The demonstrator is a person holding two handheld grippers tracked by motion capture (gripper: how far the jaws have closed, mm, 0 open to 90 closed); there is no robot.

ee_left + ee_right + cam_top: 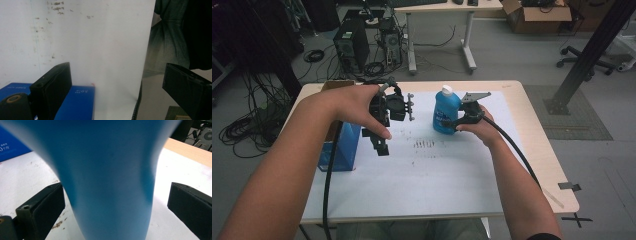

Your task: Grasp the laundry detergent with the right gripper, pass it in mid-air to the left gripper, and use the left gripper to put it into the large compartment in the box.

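**Blue bottle between the right tongs, left tongs held open above the table**

In the high view, the blue bottle [445, 111] with a white cap stands upright a little right of the middle of the frame, on the white sheet [432, 170] that covers the table [537, 145]. The right gripper [460, 121] is at the bottle's lower part, coming from the right side. The left gripper [381, 142] is held at the centre left, well apart from the bottle, near a blue box [343, 147] at the left edge of the sheet.

In the left gripper view, the two black jaws stand wide apart with nothing between them. The blue box [75, 102] is at the lower left, the white sheet [100, 50] behind.

In the right gripper view, the blue bottle [107, 182] takes the middle, between the jaws. A gap shows on each side, so the pads do not press on it; the tongs are open around it.
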